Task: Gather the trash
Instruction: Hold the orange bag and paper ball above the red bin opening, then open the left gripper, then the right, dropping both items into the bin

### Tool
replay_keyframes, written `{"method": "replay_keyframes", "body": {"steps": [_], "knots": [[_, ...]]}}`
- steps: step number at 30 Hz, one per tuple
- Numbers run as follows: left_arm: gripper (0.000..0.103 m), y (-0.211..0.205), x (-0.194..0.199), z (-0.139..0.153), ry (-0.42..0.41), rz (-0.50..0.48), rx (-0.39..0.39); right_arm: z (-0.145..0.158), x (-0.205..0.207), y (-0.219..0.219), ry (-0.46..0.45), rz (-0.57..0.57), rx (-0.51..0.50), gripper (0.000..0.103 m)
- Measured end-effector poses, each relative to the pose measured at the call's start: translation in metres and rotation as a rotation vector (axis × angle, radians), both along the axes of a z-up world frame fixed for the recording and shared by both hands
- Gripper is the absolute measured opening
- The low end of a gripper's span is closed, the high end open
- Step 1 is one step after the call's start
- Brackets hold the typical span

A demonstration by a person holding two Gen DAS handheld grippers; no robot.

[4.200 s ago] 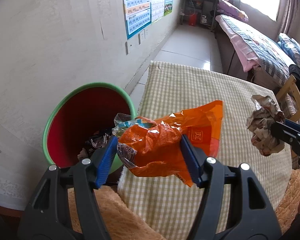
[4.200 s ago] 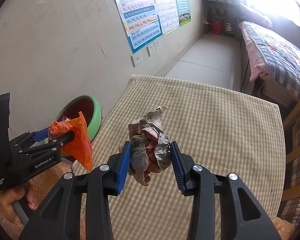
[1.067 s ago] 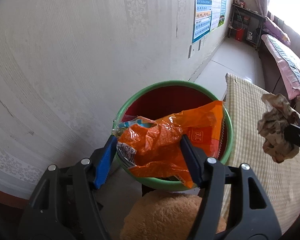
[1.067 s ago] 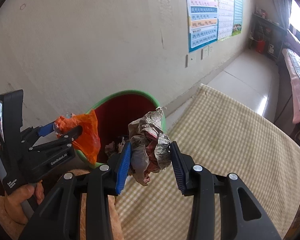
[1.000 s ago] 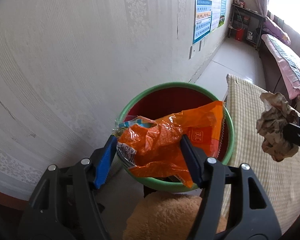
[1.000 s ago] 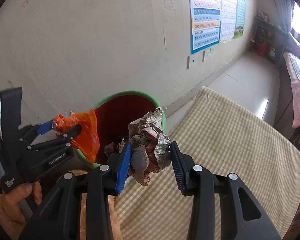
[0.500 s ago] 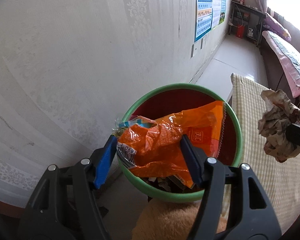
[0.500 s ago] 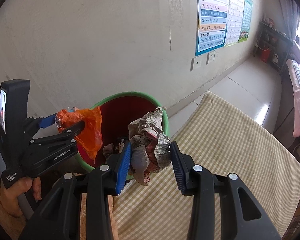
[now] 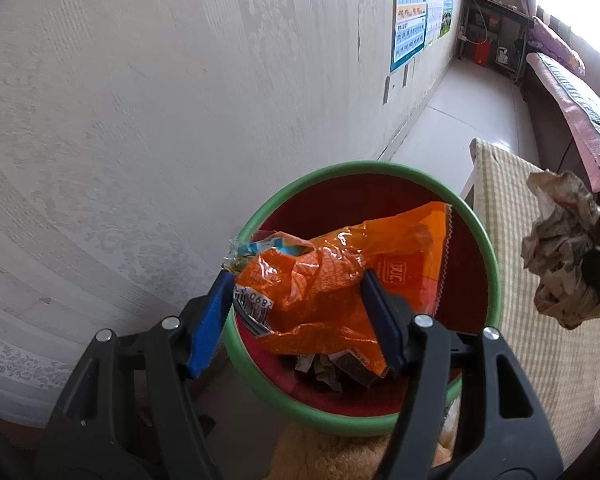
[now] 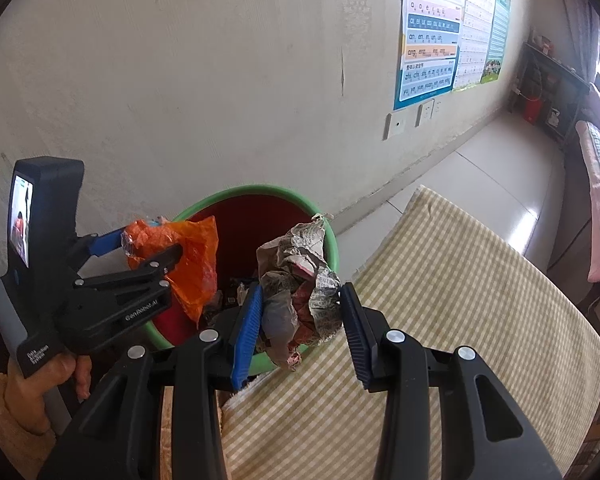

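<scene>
Poised over a green-rimmed red bin (image 9: 476, 224), the left hand-held gripper (image 9: 298, 312) pinches an orange snack wrapper (image 9: 332, 280) between its blue pads, while the right hand-held gripper (image 10: 300, 332) clamps a crumpled newspaper ball (image 10: 300, 280) just beside the bin's rim, at the edge of a checked surface (image 10: 460, 320).

Judging by the views, the step in hand is the drop. The wrapper hangs over the bin's mouth, so parting the left jaws where they are should probably let it fall inside. The paper ball looks nearer the rim than the centre; carrying it further over the opening before release would be the safer course, since a light wad could glance off the lip and land on the cloth or the floor.

The wrapper is thin, glossy film, creased and crackly, with a zigzag-cut end and a barcode patch near the left pad; it may cling to a pad or flutter sideways as it falls. The newspaper is dull, dry and tightly scrunched, with grey print and reddish patches, and should drop more directly. The bin is smooth, rounded plastic, wide-mouthed, with scraps (image 9: 332, 368) lying at its bottom. The surface wears a woven yellow-and-cream check cloth, and a plush tan fabric (image 9: 340, 456) shows below the bin.
</scene>
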State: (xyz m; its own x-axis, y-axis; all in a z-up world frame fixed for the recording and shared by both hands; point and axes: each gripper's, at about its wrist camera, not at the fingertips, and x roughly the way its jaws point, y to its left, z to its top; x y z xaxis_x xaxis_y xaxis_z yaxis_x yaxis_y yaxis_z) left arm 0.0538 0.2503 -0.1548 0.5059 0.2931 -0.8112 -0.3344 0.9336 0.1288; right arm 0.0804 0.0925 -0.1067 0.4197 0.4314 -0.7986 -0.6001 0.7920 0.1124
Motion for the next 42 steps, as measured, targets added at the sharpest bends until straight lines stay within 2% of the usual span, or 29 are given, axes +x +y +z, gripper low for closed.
{"method": "replay_keyframes", "body": {"steps": [17,37,42], "knots": [[0.063,0.02,0.019,-0.022,0.048,0.018,-0.002,-0.018,0.015,0.031,0.035,0.034,-0.026,0.039],[0.063,0.023,0.024,-0.035,0.071,0.033,-0.019,-0.024,0.021,0.039,0.05,0.043,-0.04,0.039],[0.068,0.024,0.025,-0.036,0.074,0.034,-0.025,-0.024,0.02,0.039,0.048,0.042,-0.042,0.039]]}}
